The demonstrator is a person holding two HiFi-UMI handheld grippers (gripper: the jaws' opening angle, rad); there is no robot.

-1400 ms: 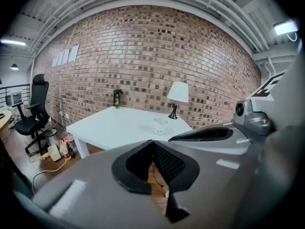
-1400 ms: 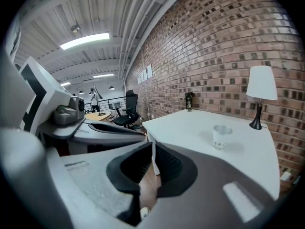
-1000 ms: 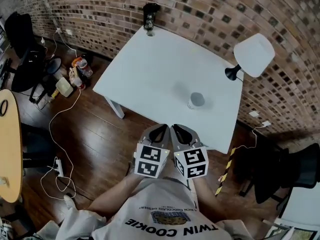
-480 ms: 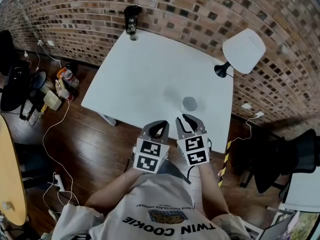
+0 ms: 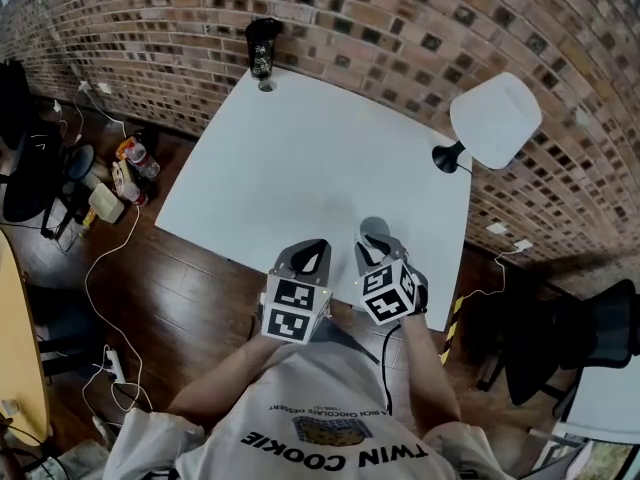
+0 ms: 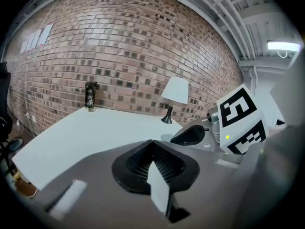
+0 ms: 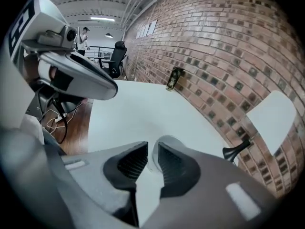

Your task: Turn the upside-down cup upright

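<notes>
A small grey cup (image 5: 371, 227) stands on the white table (image 5: 290, 158) near its front edge, showing a flat closed top. My right gripper (image 5: 376, 242) hangs just in front of it and hides its near side. In the right gripper view the cup (image 7: 167, 141) sits just beyond the fingertips; the right gripper (image 7: 153, 147) is open by a narrow gap, with nothing pressed between the pads. My left gripper (image 5: 311, 254) hovers over the table's front edge, left of the cup, and is shut and empty (image 6: 152, 145). In the left gripper view, the cup (image 6: 165, 138) is partly hidden behind the right gripper's jaw.
A lamp with a white shade (image 5: 495, 120) stands at the table's right edge against the brick wall. A dark bottle (image 5: 262, 46) stands at the far corner. Cables and bags (image 5: 125, 173) lie on the wood floor at left; a dark chair (image 5: 565, 343) is at right.
Both grippers moved forward from in front of the table to over its front edge. The right one rolled, closed in on the cup, and its jaws parted slightly.
</notes>
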